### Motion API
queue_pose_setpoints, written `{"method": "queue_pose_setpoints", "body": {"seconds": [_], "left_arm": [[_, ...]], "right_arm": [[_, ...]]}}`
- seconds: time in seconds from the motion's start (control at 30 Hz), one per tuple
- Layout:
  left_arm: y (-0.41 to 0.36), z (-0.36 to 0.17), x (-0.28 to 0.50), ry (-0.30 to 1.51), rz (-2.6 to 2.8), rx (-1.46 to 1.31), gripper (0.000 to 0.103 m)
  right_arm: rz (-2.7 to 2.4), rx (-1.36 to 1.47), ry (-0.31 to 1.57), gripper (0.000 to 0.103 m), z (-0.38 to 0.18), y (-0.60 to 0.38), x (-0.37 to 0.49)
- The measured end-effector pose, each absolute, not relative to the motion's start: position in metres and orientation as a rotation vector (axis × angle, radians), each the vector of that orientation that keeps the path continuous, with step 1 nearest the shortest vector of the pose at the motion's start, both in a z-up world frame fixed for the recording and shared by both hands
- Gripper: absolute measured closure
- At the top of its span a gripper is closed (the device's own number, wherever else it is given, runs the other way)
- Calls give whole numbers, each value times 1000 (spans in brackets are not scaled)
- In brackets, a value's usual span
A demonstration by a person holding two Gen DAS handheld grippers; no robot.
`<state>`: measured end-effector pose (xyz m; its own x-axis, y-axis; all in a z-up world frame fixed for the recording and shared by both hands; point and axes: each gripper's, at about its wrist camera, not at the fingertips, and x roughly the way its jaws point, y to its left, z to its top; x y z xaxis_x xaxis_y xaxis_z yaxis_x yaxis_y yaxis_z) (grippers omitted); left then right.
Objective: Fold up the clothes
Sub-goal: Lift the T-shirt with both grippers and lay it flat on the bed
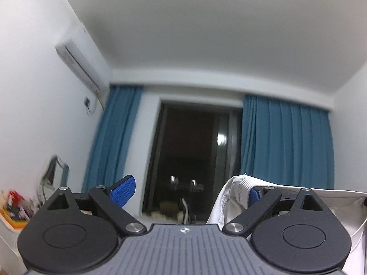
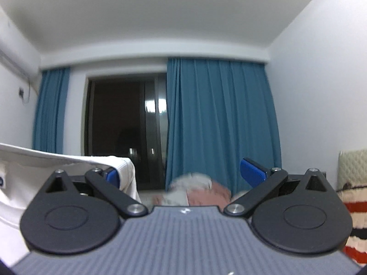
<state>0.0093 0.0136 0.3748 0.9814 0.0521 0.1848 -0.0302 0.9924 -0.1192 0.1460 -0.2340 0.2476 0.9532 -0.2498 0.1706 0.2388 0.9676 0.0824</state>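
White cloth, a garment (image 1: 234, 194) with a ribbed knit band and a stitched hem, hangs over the right finger of the left gripper (image 1: 187, 193). That gripper's fingers stand spread wide; the left blue pad (image 1: 122, 191) is bare, pebbled rubber, rounded at the tip, while the right pad is mostly buried in the fabric. Cloth drapes over that one finger only, not pinched between the two. A thin white cord trails at the far right edge.

In the right wrist view the same garment (image 2: 123, 167) shows smooth woven cloth with a double-stitched seam, folded over the left finger of the right gripper (image 2: 183, 174). Jaws spread wide here too, the right blue pad (image 2: 252, 171) flat, rectangular and free. Garment stretches between the two tools, held up in the air.

Both gripper bodies: matte black linkage arms, round disc covers, silver rivets, grey ribbed housing.

Background, blurred:
- Blue curtains (image 2: 218, 119), soft vertical pleats, either side of a dark glass door (image 2: 119, 123).
- White air conditioner (image 1: 80, 68), boxy, high on the left wall.
- Pink and white heap (image 2: 199, 190) low at centre, unclear what.
- Striped knit blanket (image 2: 355, 217), red, cream, dark bands, at right, a quilted cream panel above it.
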Motion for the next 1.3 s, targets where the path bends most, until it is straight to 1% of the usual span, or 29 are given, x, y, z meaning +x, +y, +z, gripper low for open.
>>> {"method": "queue_pose_setpoints", "body": {"seconds": [0.1, 0.23, 0.33, 0.47, 0.57, 0.63, 0.73, 0.8, 0.87, 0.97, 1.03, 1.07, 1.1, 1.17, 1.3], "left_arm": [[2, 326, 96, -89, 32, -108, 8], [-13, 260, 212, 43, 20, -96, 8], [-26, 207, 304, 142, 14, -91, 8], [-44, 107, 445, 275, 14, -109, 8], [-23, 25, 554, 433, 17, -113, 8], [-23, -28, 600, 536, -10, -94, 9], [-34, -96, 631, 656, -70, 20, 9], [-40, -126, 661, 759, -112, 87, 9], [-45, -129, 668, 838, -173, 124, 4], [-56, -122, 666, 934, -263, 201, 2], [-68, -101, 651, 928, -295, 308, 2], [-70, -89, 638, 907, -306, 315, 2], [-69, -81, 628, 891, -317, 301, 1], [-68, -63, 608, 859, -339, 273, 1], [-65, -31, 545, 746, -324, 239, 1]], "right_arm": [[-256, 48, -89, 0, 203, -246, 209], [-263, 28, 42, 0, 138, -261, 310], [-271, 38, 105, 0, 89, -272, 395], [-303, 48, 177, 0, 10, -287, 509], [-288, 78, 304, 1, -59, -294, 589], [-272, 85, 414, 1, -108, -296, 634], [-223, 74, 606, 1, -172, -303, 680], [-205, 14, 752, 1, -202, -302, 706], [-148, 21, 826, 1, -216, -304, 719], [-86, 39, 907, 1, -208, -305, 729], [-3, 18, 959, 1, -196, -301, 732], [26, 5, 962, 1, -188, -298, 726], [50, -1, 961, 1, -180, -295, 720], [70, 27, 929, 0, -167, -289, 705], [24, 46, 782, 0, -134, -276, 656]]}}
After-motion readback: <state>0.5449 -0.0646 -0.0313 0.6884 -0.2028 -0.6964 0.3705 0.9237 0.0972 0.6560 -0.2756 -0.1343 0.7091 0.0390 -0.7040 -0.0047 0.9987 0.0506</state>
